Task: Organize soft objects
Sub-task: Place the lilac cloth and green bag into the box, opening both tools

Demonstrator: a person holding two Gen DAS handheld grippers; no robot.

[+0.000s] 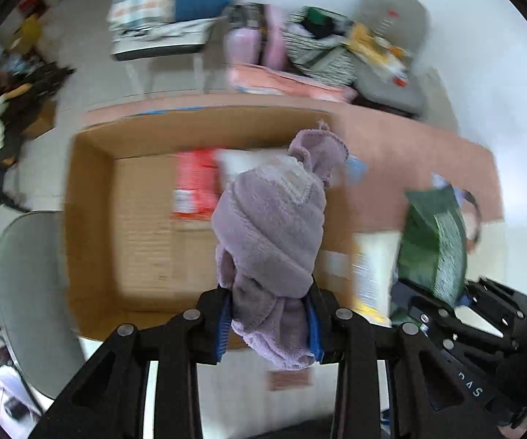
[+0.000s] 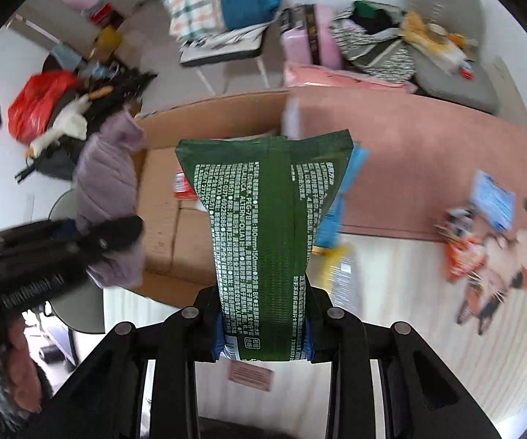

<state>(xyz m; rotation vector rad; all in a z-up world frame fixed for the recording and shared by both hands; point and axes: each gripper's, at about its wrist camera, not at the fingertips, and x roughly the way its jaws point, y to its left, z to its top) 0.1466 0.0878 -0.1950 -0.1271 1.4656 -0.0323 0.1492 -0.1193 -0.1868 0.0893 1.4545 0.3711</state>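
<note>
My left gripper [image 1: 269, 323] is shut on a rolled lilac towel [image 1: 274, 234] and holds it over the near edge of an open cardboard box [image 1: 91, 219]. The towel also shows in the right wrist view [image 2: 106, 186]. A red and white pack [image 1: 194, 186] lies inside the box. My right gripper [image 2: 263, 333] is shut on a green soft pack [image 2: 263, 219] with white print, held upright just right of the box [image 2: 161, 226]. The green pack shows at the right of the left wrist view [image 1: 433, 241].
A pink mat [image 2: 428, 161] covers the floor beyond the box. Blue, yellow and orange packets [image 2: 461, 234] and a cat-print cushion [image 2: 501, 267] lie to the right. Chairs with bags [image 2: 212, 11], a grey seat [image 2: 453, 55] and a clutter pile [image 2: 44, 109] stand behind.
</note>
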